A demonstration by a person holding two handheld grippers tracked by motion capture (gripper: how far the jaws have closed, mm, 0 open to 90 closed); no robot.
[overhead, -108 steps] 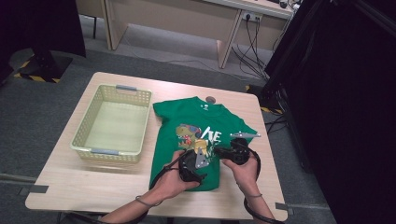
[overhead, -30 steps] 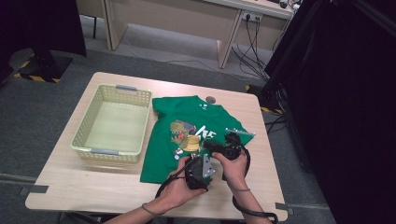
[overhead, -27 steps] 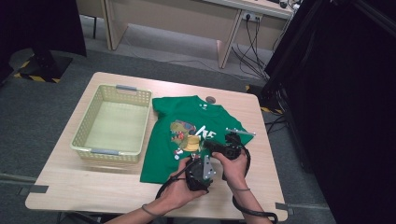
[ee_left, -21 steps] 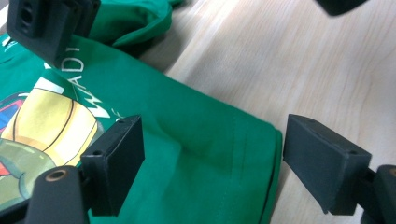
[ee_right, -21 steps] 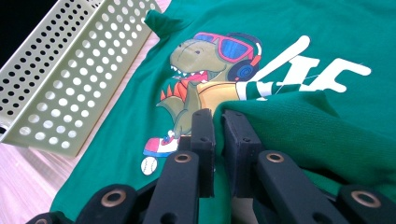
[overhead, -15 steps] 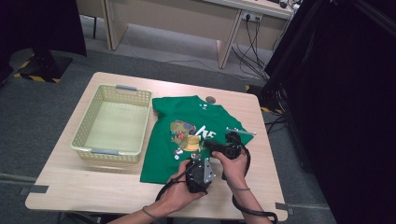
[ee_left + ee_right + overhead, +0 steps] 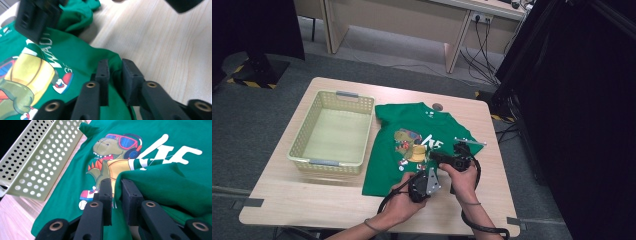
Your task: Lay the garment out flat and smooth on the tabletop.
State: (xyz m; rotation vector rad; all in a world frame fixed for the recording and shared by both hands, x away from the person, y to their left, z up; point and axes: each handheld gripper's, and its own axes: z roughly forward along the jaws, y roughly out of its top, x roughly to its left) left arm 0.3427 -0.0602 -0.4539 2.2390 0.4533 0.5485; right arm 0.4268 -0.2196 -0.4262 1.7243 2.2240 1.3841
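A green shirt (image 7: 412, 145) with a dinosaur print lay on the wooden surface (image 7: 307, 200), its right side folded in over the print, and a pale yellow basket (image 7: 332, 132) with nothing in it stood just to its left, its near wall touching or almost touching the shirt's edge. A small dark round spot (image 7: 438, 106) sat on the surface just beyond the collar. The left tool (image 7: 115, 75) had just been closing, and its jaws stood nearly together with a ridge of shirt cloth pinched between them at the shirt's lower right edge, beside bare wood. The right tool (image 7: 116, 192) was also nearly closed, gripping the edge of the folded-over cloth above the print; its jaws had eased apart slightly. The two hands were close together, and nothing blocked the way between shirt and basket.
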